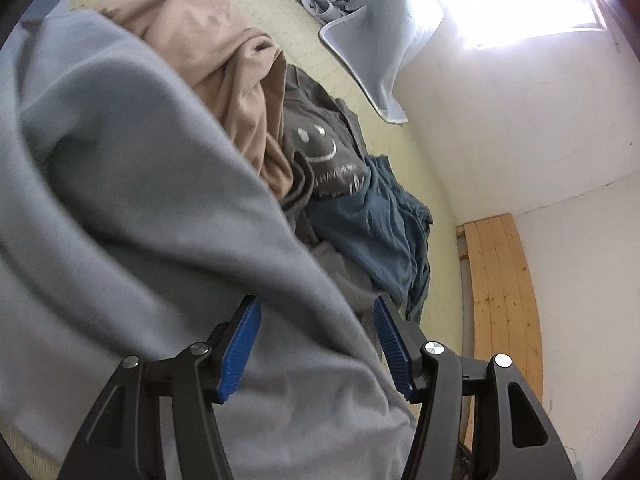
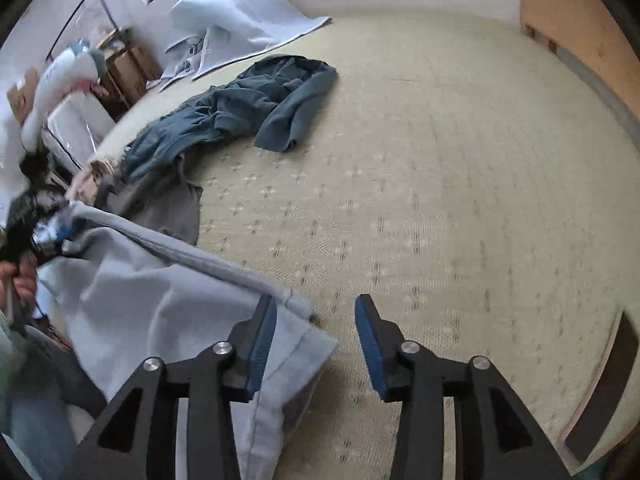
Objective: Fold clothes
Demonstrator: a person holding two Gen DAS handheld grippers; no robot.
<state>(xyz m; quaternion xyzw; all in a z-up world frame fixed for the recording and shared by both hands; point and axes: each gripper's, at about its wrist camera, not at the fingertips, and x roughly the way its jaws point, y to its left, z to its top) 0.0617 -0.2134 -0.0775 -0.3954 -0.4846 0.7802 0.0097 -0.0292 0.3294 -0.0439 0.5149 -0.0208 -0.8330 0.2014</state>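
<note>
A light blue-grey garment (image 1: 120, 200) fills the left of the left wrist view and runs down between the fingers of my left gripper (image 1: 316, 310), whose jaws stand wide apart around the cloth. In the right wrist view the same garment (image 2: 160, 304) lies at the lower left on the mattress, its hemmed corner between the fingers of my right gripper (image 2: 316, 312), which is open with only the left pad (image 2: 262, 344) touching the cloth. My left gripper (image 2: 44, 236) shows at the far left edge there, against the garment's far end.
A pile of clothes lies beyond: a tan garment (image 1: 208, 60), a grey smiley-print shirt (image 1: 320, 148) and a teal garment (image 1: 380, 232), also in the right wrist view (image 2: 240, 108). A pale blue pillow (image 1: 380, 32) is at the head of the beige mattress (image 2: 440, 180). A wooden board (image 1: 504, 300) leans by the white wall.
</note>
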